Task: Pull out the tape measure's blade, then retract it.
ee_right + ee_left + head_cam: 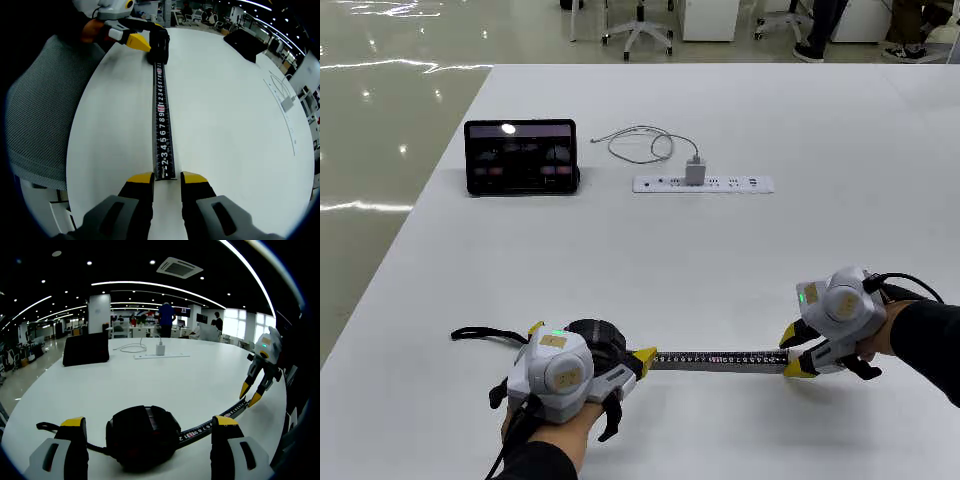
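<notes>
Pull-out step: blade extended flat along the tabletop; retraction not yet done.
Left tool stood wide open around the black case, with a gap visible on each side, so it fenced the case rather than clamped it. Right tool was narrowed to the blade's width, its yellow tips at both edges of the blade's end, apparently pinching it. Judgement: extension looked sufficient. The next move calls for guiding the held end back toward the case under control, keeping the case from sliding.
</notes>
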Available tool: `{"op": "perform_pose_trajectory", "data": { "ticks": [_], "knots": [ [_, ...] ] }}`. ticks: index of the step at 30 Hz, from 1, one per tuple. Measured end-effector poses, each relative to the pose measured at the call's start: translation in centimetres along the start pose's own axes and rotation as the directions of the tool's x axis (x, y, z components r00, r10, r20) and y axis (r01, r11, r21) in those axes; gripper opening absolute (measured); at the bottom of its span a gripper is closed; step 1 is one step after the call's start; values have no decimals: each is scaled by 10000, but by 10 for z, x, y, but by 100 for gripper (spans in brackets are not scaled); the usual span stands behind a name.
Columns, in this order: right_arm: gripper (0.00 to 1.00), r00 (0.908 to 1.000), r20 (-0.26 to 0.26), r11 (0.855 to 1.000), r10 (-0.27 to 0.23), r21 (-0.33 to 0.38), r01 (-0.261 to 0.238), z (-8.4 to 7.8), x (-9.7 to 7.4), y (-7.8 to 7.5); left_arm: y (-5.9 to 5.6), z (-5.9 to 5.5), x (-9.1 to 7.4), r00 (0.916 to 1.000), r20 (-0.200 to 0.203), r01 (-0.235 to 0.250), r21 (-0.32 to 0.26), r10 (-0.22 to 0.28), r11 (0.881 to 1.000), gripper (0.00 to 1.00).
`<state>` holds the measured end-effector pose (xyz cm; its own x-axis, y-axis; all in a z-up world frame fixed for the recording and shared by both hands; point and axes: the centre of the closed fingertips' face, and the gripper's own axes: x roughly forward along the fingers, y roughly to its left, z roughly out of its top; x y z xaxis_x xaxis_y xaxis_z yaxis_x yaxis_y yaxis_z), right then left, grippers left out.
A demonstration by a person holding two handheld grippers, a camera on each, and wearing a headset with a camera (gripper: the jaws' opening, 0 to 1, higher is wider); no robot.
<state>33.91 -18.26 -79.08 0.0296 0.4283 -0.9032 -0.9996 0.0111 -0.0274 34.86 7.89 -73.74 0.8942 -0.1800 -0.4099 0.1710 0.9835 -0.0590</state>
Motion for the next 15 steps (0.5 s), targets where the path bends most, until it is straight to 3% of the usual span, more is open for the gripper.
{"op": "perform_pose_trajectory", "data": {
  "ticks": [10,15],
  "knots": [
    [12,9998,-136,9997,166,152,-164,-2,3,2,0,2,3,9999,-27,-99,-309,98,9995,98],
    [12,9987,-510,9997,82,220,-71,-1,4,3,4,0,6,9995,-153,-301,-663,292,9973,96]
  ]
}}
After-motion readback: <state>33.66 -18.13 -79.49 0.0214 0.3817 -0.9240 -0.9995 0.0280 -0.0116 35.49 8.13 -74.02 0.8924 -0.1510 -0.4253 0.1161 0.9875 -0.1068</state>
